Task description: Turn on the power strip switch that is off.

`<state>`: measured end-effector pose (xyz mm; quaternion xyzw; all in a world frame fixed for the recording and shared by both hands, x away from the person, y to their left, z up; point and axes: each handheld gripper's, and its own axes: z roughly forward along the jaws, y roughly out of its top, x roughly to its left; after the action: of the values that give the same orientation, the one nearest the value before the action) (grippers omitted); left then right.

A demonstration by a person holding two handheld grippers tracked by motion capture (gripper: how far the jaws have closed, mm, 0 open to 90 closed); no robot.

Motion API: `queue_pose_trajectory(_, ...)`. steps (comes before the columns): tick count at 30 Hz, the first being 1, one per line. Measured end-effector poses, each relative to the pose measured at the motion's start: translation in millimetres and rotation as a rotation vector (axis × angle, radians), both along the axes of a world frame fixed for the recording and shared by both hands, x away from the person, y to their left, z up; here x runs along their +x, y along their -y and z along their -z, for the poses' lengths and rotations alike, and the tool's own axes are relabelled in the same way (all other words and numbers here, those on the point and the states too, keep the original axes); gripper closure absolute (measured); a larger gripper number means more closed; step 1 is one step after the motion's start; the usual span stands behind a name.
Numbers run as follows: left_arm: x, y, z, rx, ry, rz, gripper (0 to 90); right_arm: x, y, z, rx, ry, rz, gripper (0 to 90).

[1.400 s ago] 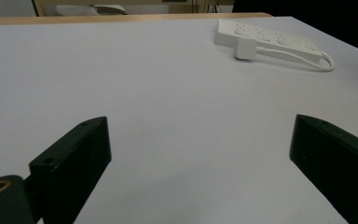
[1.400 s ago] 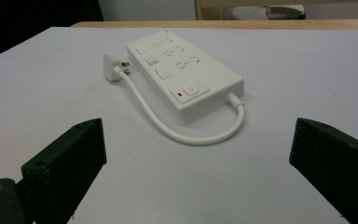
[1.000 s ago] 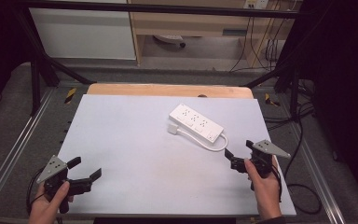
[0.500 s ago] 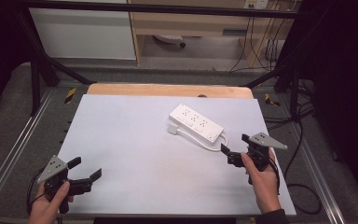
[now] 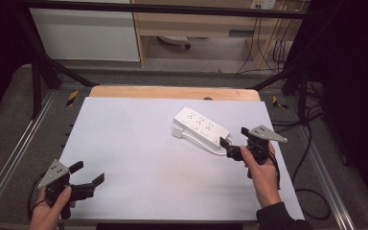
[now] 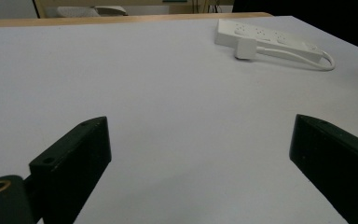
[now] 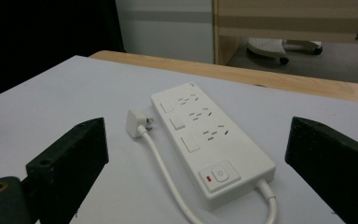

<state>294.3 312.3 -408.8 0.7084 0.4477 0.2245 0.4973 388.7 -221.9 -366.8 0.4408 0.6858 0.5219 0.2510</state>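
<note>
A white power strip lies flat on the pale table top, right of centre. Its white cable loops round its near end and runs back to a white plug lying beside it. My right gripper hovers just in front of the strip's switch end, open, with the strip between its spread jaws in the right gripper view. Down at the near left corner my left gripper is open over bare table, far from the strip.
A wooden strip borders the table's far edge. Metal rails run along both sides, with black cables on the floor at the right. A cabinet and shelving stand behind the table.
My right gripper has moved forward and left, closing in on the power strip's near end. The left gripper has stayed put.
</note>
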Motion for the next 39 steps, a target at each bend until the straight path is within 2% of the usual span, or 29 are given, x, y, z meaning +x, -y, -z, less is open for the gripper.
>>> queue_pose_trajectory(12, 0.2, 1.5, 0.9, 0.013, -0.01, 0.014, 5.5, 17.3, -11.4, -10.3, -0.01, 0.003, -0.016, 4.7)
queue_pose_trajectory(32, 0.5, 2.2, 1.3, 0.017, -0.012, 0.016, 5.5, 44.6, -13.1, -4.5, 0.015, -0.024, 0.028, 3.0)
queue_pose_trajectory(39, 0.5, 2.5, 1.5, 0.019, -0.014, 0.018, 5.5, 51.7, -15.5, -1.9, 0.004, -0.021, 0.046, 3.4)
